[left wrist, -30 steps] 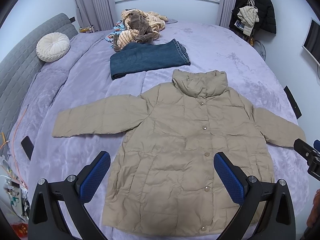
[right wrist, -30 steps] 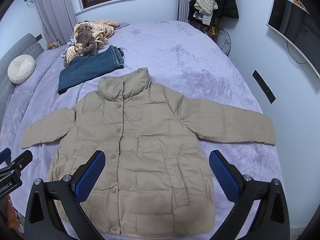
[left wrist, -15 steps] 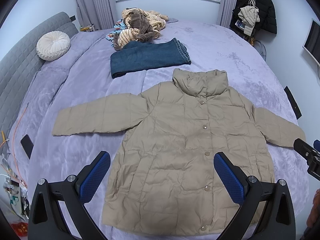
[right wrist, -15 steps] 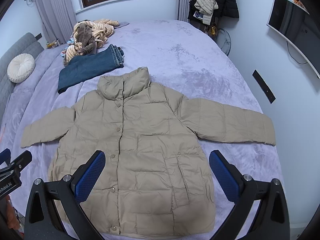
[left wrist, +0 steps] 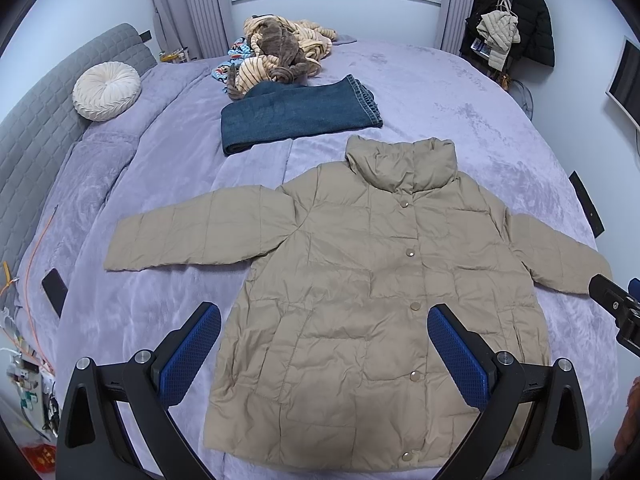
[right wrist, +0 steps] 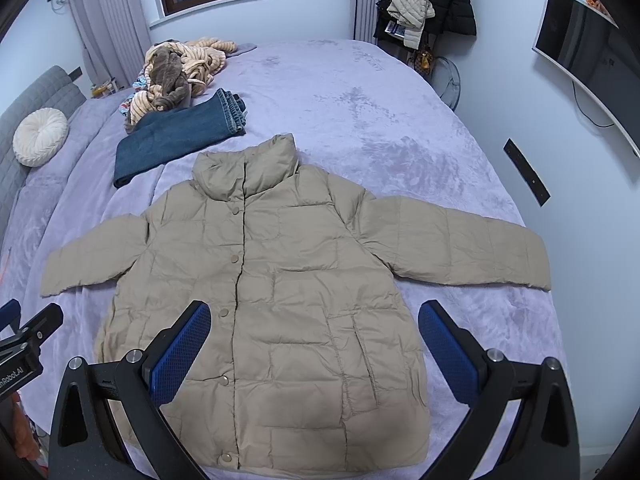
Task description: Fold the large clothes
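Here both grippers' fingers (left wrist: pixel 192 356) (right wrist: pixel 448 354) spread wide above the jacket (left wrist: pixel 384 292), touching nothing.

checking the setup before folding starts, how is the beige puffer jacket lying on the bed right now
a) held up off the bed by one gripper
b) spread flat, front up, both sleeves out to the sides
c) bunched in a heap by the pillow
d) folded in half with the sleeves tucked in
b: the beige puffer jacket lies flat on the bed with its snap buttons facing up and both sleeves stretched outward; the left gripper and right gripper are open and hold nothing.

Bare bedspread (right wrist: pixel 400 120) beside jacket (right wrist: pixel 280 300); folded jeans (right wrist: pixel 176 140) near collar (apart).
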The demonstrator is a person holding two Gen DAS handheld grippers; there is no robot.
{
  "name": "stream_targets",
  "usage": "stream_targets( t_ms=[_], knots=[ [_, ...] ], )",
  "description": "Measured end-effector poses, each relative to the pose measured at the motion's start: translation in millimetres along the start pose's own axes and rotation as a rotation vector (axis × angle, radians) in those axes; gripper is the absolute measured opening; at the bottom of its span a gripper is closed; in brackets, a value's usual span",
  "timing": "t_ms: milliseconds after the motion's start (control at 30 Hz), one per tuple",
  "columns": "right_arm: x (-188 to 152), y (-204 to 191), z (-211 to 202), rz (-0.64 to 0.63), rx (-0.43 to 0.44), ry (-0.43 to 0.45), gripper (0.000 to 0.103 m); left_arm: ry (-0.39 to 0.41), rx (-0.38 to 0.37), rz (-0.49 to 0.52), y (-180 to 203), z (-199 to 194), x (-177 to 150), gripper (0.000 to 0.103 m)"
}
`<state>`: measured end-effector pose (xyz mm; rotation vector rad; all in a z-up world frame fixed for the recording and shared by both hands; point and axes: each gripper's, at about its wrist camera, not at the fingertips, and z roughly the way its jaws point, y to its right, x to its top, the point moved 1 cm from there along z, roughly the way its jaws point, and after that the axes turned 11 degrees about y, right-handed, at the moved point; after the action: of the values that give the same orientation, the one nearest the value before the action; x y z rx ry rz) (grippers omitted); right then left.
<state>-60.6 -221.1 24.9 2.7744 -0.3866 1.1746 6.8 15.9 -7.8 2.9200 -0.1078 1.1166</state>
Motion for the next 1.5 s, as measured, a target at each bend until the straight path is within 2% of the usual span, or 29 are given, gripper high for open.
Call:
stream_targets(
  t_ms=[1500],
  knots=[
    [0.9, 0.0, 0.3, -0.001, -0.001, -0.002, 0.103, -0.004, -0.001, 0.000, -1.7, 0.5, -0.2, 0.103]
  ],
)
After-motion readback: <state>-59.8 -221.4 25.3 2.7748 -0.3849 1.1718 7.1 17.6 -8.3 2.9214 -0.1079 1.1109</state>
